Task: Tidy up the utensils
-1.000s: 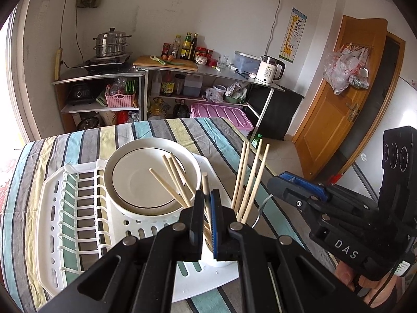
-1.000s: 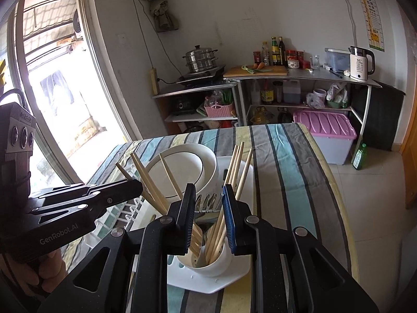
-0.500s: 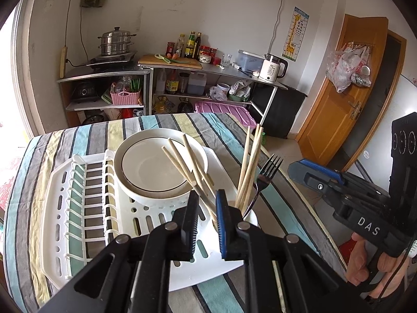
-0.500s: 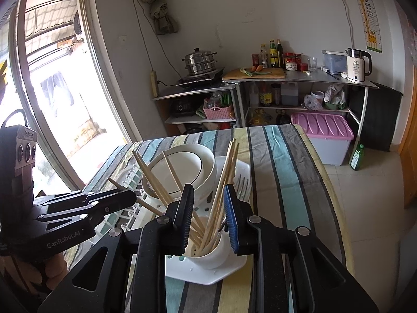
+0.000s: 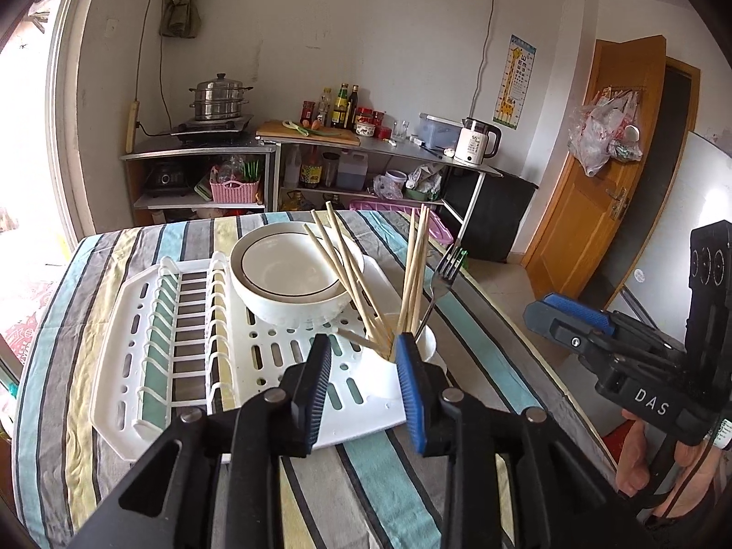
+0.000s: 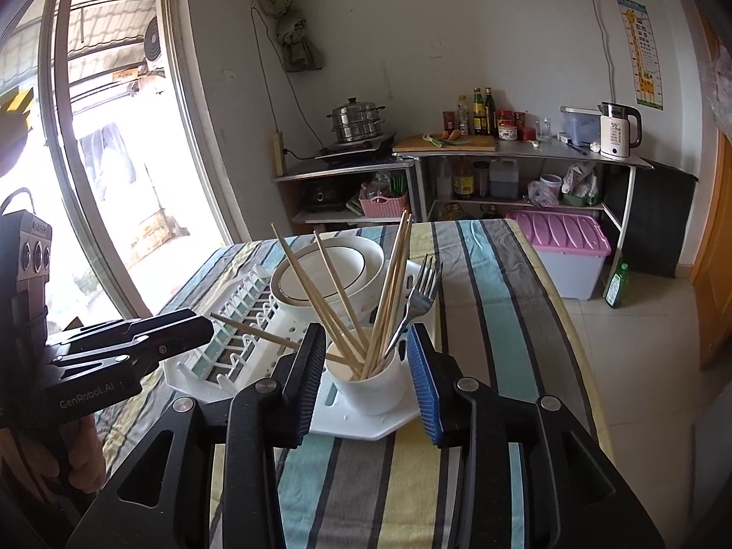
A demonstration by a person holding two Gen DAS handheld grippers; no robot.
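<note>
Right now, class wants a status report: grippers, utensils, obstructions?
Left gripper and right gripper opening, empty. Chopsticks and fork in cup. Nothing obstructing.

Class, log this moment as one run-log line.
left tongs: opening, empty | right tongs: opening, empty | chopsticks, fork: in cup | cup: on rack

Bright daylight from the blown-out window (image 6: 114,146), fisheye-warped dark edges.

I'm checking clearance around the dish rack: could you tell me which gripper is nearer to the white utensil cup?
Neither is clearly nearer. The left gripper and the right gripper each frame the white utensil cup from just in front, jaws opening, pads not touching it.
</note>
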